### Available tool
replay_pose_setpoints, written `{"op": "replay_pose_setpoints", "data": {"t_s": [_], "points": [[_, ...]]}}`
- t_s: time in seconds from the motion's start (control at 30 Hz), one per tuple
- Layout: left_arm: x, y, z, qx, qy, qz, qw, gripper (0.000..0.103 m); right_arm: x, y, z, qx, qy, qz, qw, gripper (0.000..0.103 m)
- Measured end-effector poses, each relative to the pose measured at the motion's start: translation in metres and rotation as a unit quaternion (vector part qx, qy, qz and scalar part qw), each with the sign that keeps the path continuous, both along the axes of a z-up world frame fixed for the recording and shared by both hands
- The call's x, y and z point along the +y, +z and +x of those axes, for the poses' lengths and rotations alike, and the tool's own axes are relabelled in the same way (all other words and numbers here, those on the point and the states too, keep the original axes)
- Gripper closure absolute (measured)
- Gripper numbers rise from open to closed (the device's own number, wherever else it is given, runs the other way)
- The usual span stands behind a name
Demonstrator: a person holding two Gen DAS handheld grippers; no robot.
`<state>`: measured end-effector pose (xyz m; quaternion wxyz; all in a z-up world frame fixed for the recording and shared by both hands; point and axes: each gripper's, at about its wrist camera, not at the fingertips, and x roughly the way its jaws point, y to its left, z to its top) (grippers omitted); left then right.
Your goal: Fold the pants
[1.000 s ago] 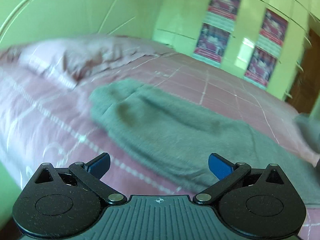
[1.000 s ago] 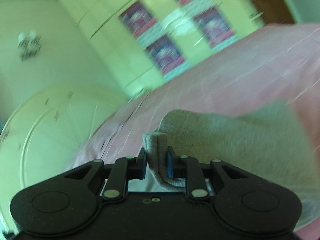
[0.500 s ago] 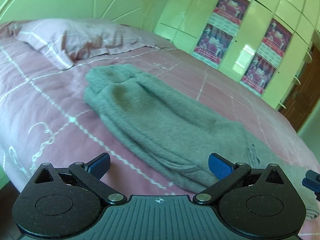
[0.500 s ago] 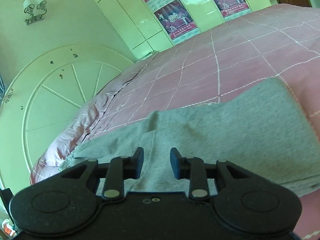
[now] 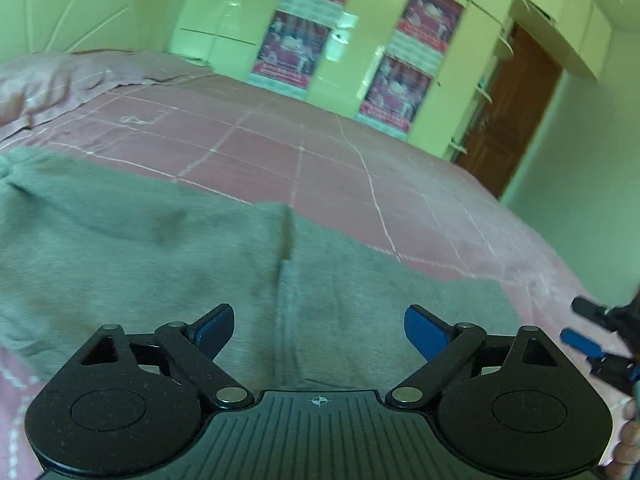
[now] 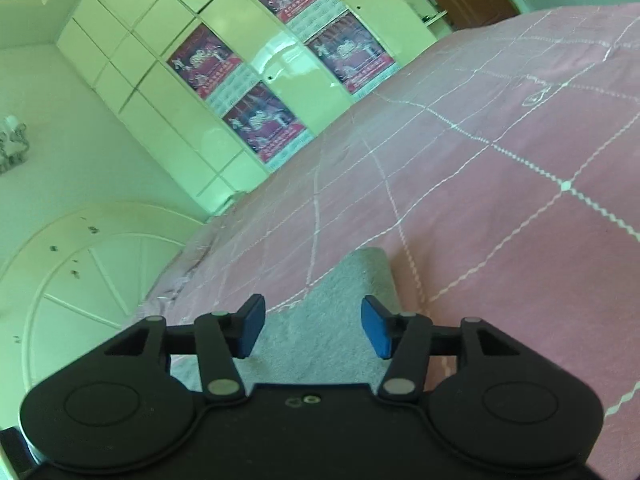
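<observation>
Grey pants [image 5: 168,256] lie folded lengthwise across the pink bed [image 5: 320,160], with a seam or overlapping edge running down the middle. My left gripper [image 5: 320,334] is open and empty, hovering over the near edge of the pants. My right gripper [image 6: 313,330] is open and empty above one narrow end of the pants [image 6: 340,304]. The right gripper also shows at the right edge of the left wrist view [image 5: 600,340].
A pink pillow [image 5: 44,84] lies at the bed's far left. White wardrobes with red posters [image 5: 352,40] stand behind the bed, and a brown door [image 5: 508,120] is at the right. A round white headboard [image 6: 80,280] stands at the left.
My right gripper let go of the pants end, opened wider, and the fabric now lies flat. My left gripper moved right along the pants, toward the middle.
</observation>
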<state>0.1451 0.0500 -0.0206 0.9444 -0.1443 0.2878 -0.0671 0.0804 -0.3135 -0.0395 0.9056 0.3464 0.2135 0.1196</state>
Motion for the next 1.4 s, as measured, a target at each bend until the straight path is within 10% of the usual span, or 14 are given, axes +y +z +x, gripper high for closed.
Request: {"op": "replay_pose_setpoints", "data": {"t_s": [0.13, 0.43, 0.6, 0.73, 0.87, 0.97, 1.07, 1.4], "points": [[-0.024, -0.033, 0.006, 0.038, -0.001, 0.101, 0.9941, 0.010, 0.005, -0.039, 0.023, 0.129, 0.038, -0.033, 0.990, 0.084], [-0.003, 0.004, -0.004, -0.015, 0.043, 0.140, 0.9890, 0.010, 0.011, 0.003, 0.037, 0.040, 0.030, -0.149, 0.988, 0.084], [0.014, -0.003, 0.029, 0.033, 0.037, 0.139, 0.9891, 0.007, 0.036, 0.023, 0.088, 0.009, 0.041, -0.235, 0.971, 0.091], [0.003, -0.017, 0.032, 0.042, 0.025, 0.144, 0.9884, 0.002, 0.057, 0.000, 0.128, 0.070, 0.063, -0.304, 0.948, 0.101], [0.002, -0.022, 0.034, 0.044, 0.029, 0.138, 0.9890, 0.000, 0.057, -0.008, 0.132, 0.089, 0.056, -0.299, 0.949, 0.103], [0.003, -0.023, 0.032, 0.039, 0.028, 0.138, 0.9892, 0.000, 0.062, 0.011, 0.103, 0.012, 0.038, -0.303, 0.952, 0.093], [0.003, -0.025, 0.033, 0.036, 0.028, 0.138, 0.9894, 0.000, 0.057, -0.023, 0.119, 0.098, 0.060, -0.321, 0.940, 0.093], [0.052, -0.005, -0.019, 0.003, 0.073, 0.109, 0.9914, 0.000, 0.042, 0.003, 0.030, -0.004, 0.025, -0.262, 0.965, 0.086]]}}
